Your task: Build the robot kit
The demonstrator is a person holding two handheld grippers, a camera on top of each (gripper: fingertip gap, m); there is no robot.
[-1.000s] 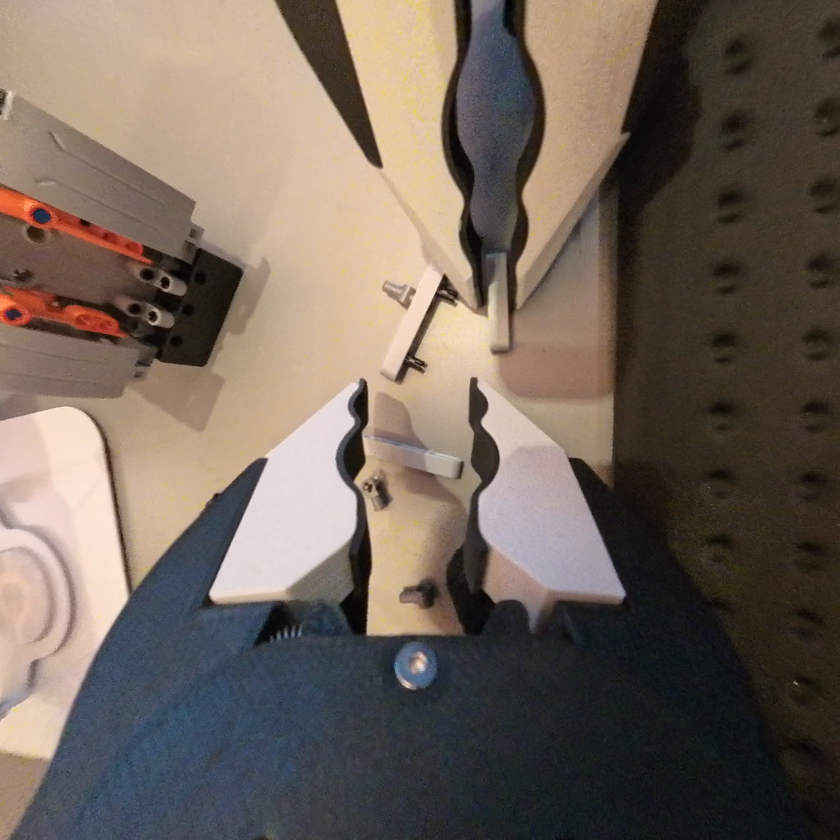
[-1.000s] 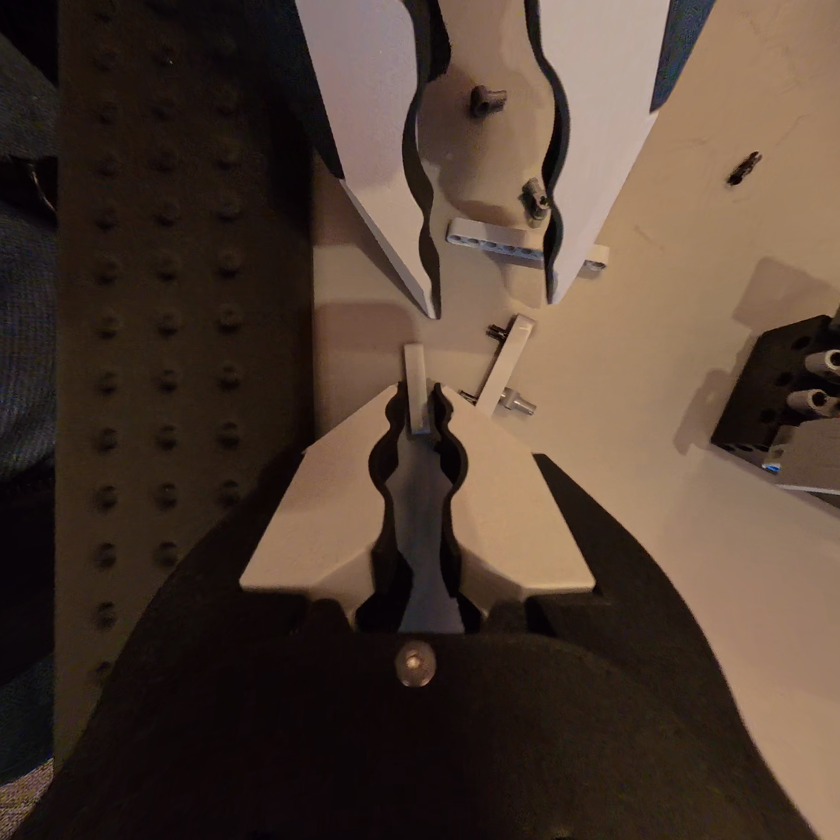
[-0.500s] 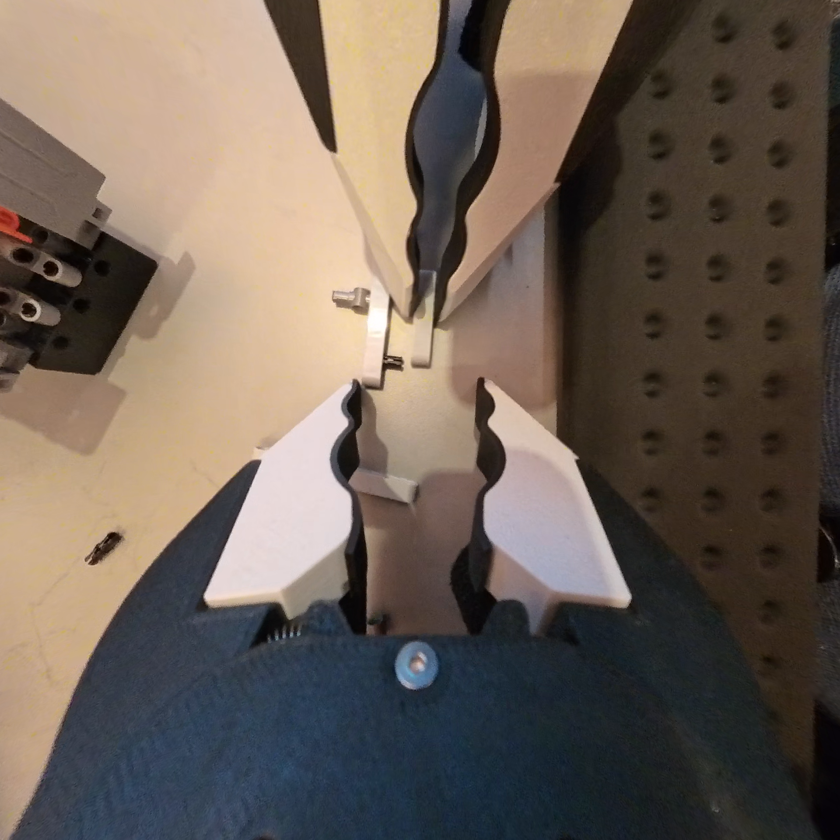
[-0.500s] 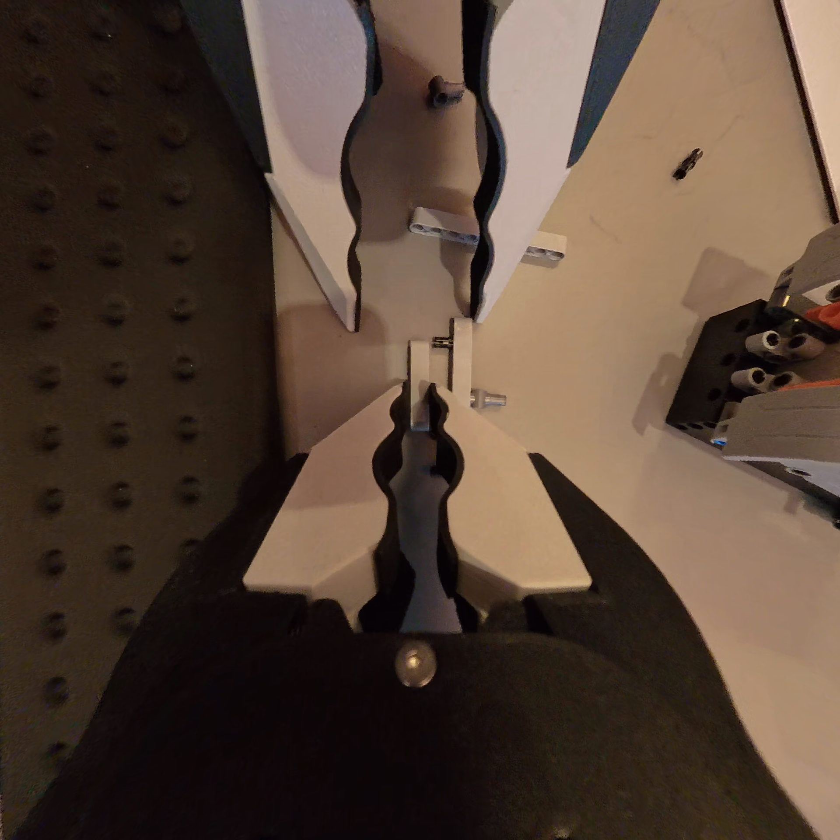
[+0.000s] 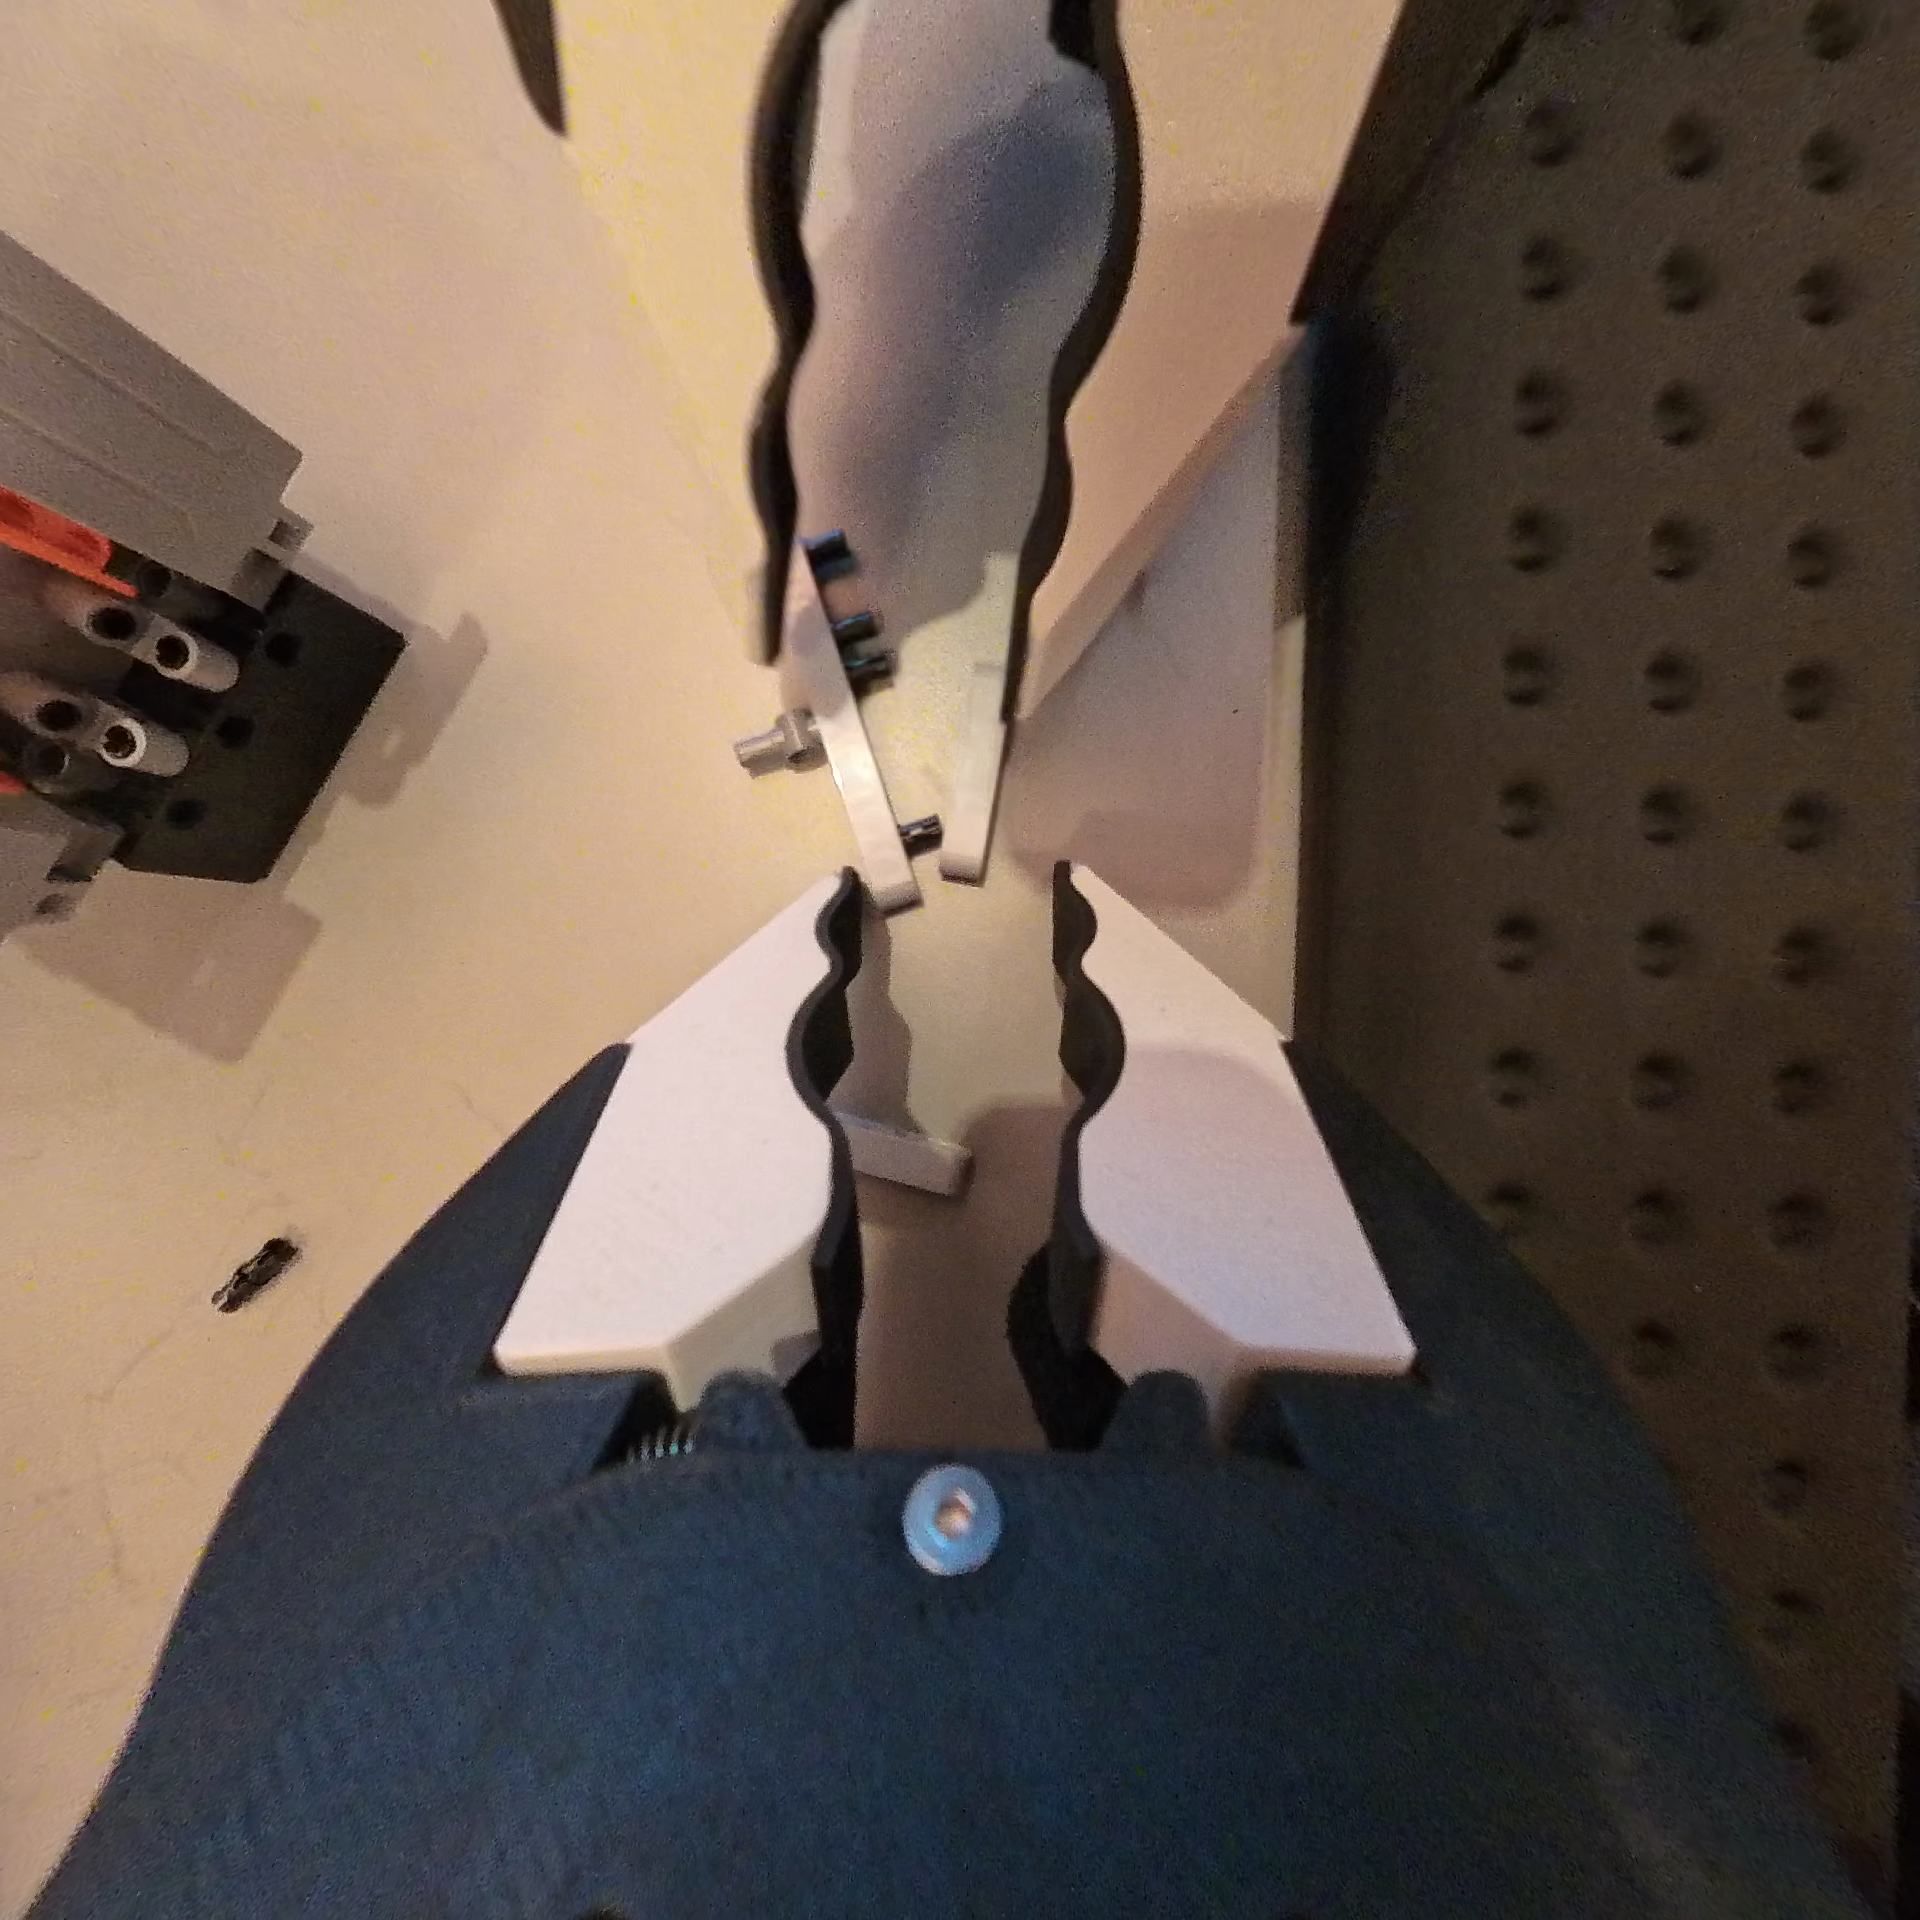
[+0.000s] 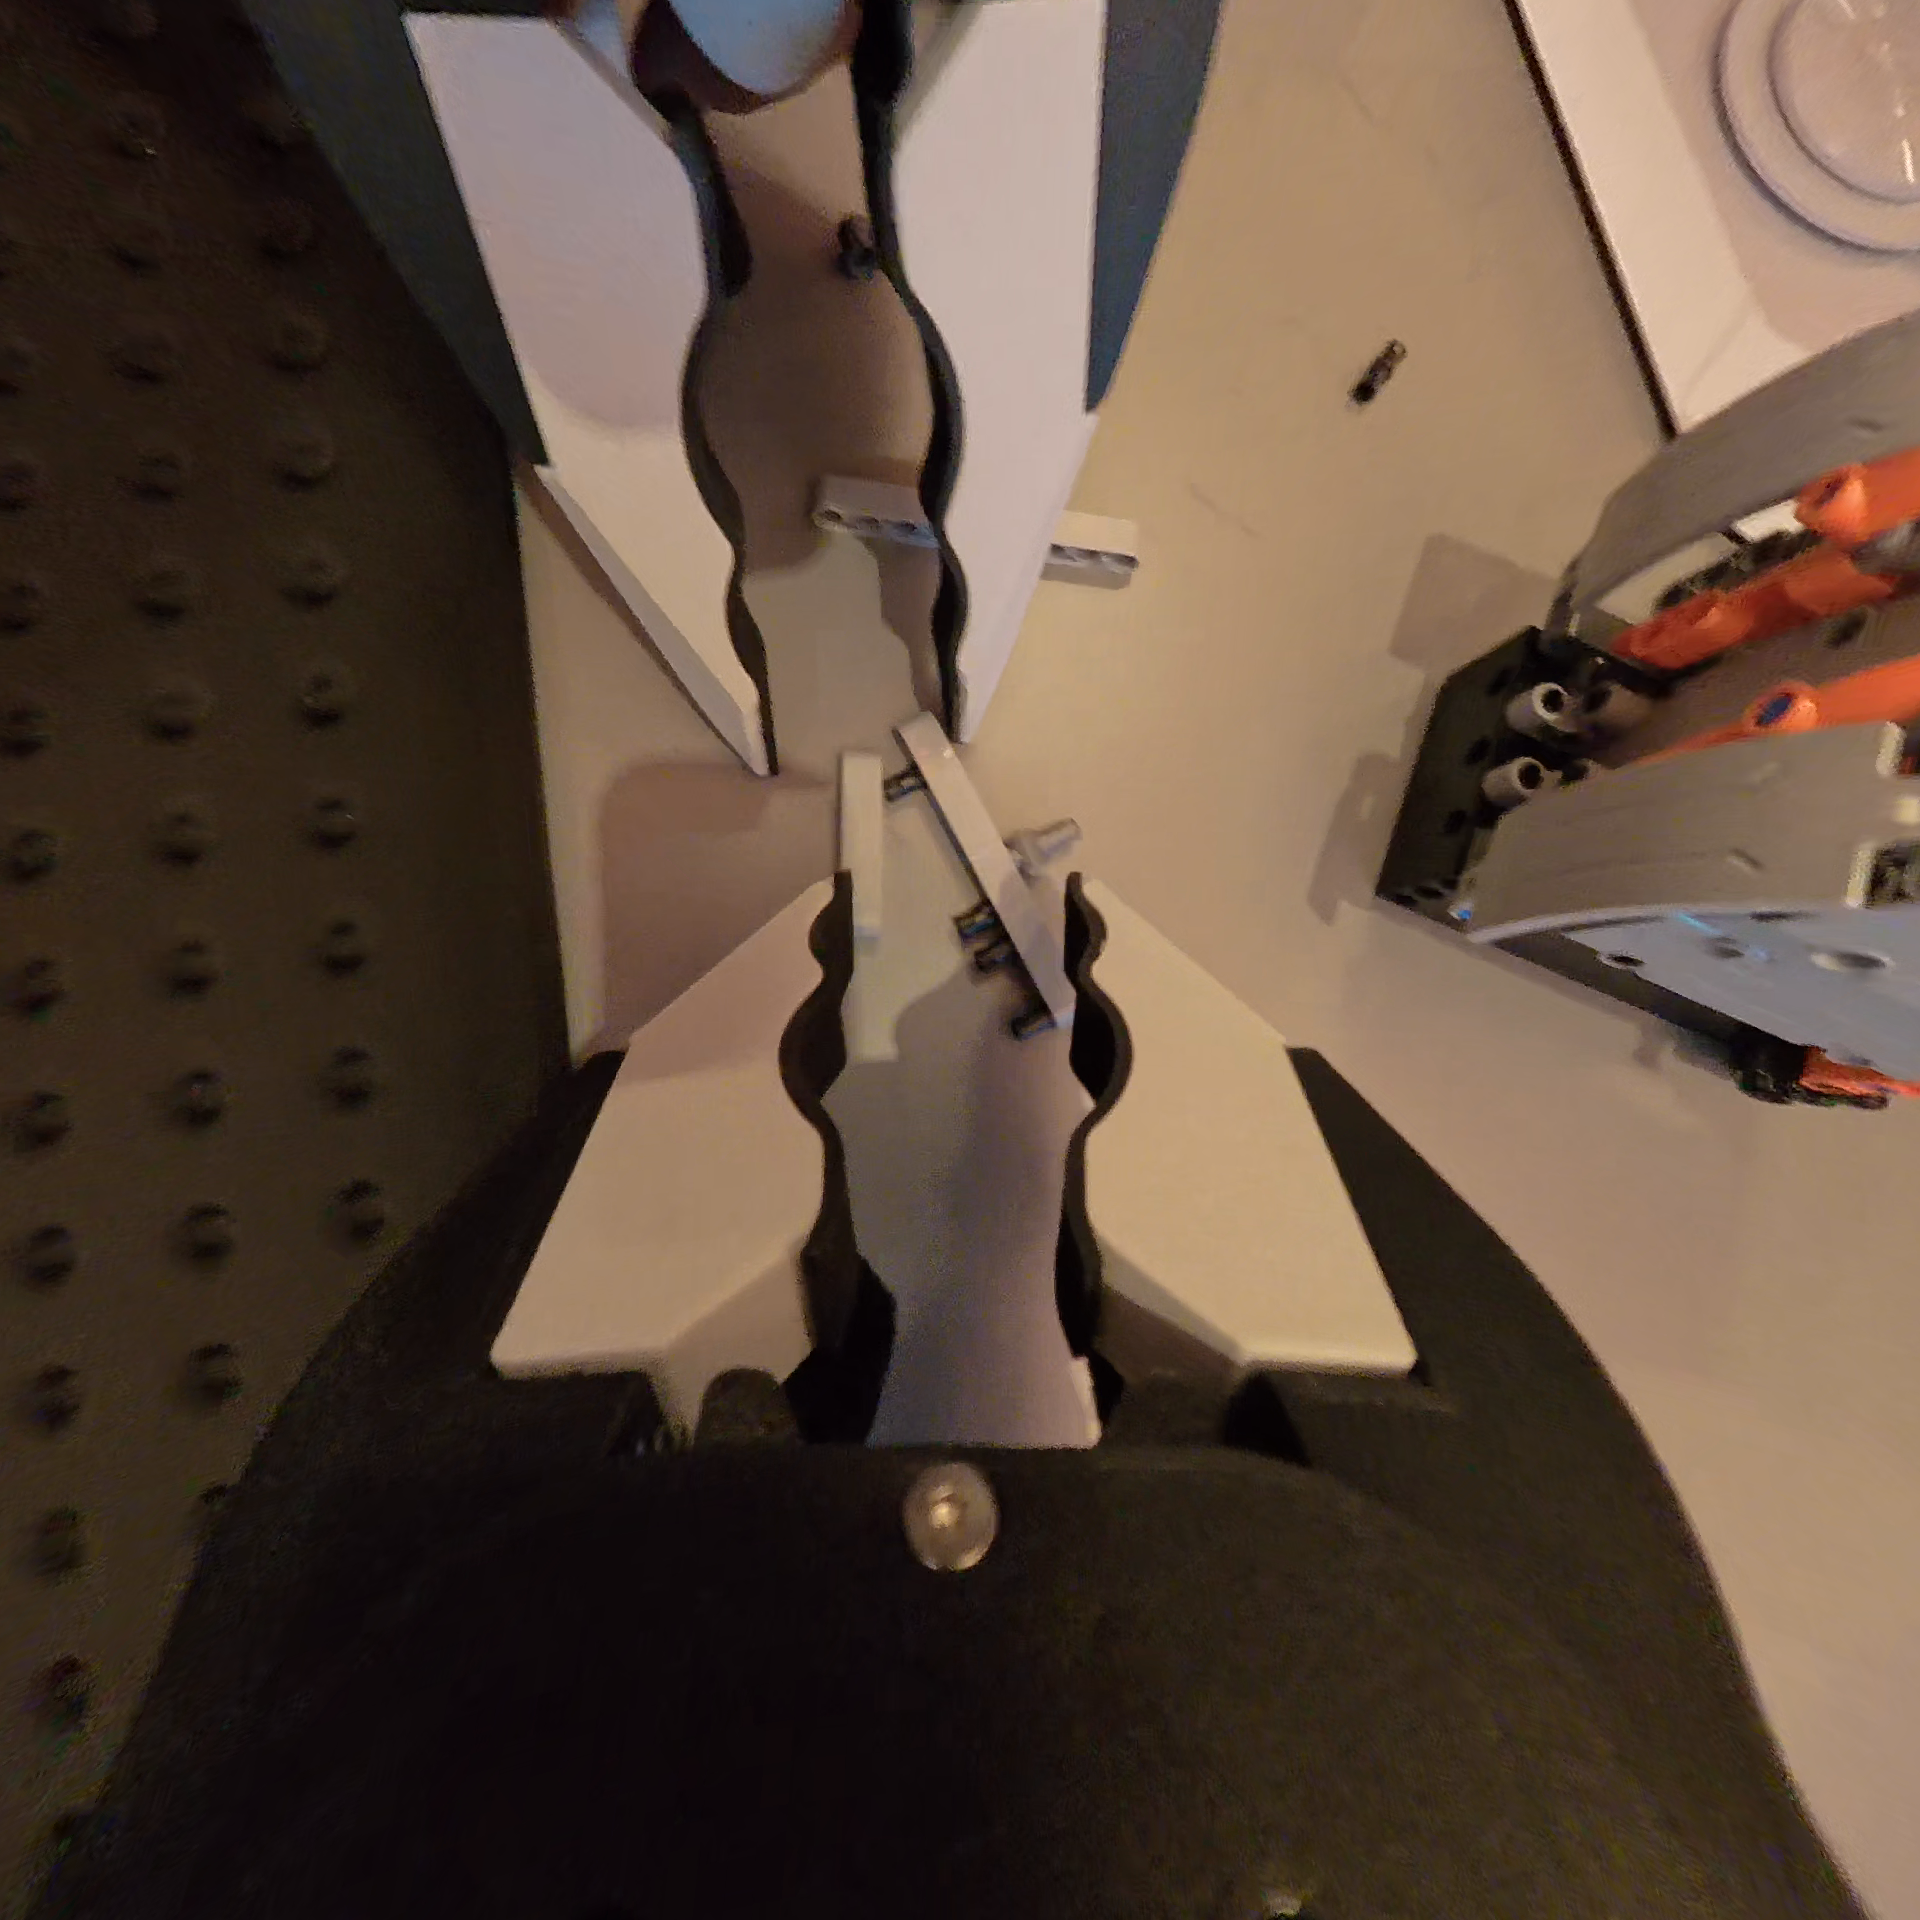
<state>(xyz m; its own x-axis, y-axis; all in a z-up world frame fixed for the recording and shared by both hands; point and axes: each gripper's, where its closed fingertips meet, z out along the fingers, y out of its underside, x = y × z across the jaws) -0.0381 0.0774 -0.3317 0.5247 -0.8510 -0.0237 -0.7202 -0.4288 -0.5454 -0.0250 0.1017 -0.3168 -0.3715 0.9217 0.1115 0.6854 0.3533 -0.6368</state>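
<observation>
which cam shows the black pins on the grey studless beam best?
Right wrist view: grey studless beam with black pins lies between the right claw's open jaws, pins visible. Left wrist view shows it farther off, partly hidden.

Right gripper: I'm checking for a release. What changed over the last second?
The right gripper opened and let go of the plain grey beam. The beam with black pins now lies between its fingers too, the two beams nearly meeting at their far ends. The left gripper stayed open over the short grey beam.
</observation>
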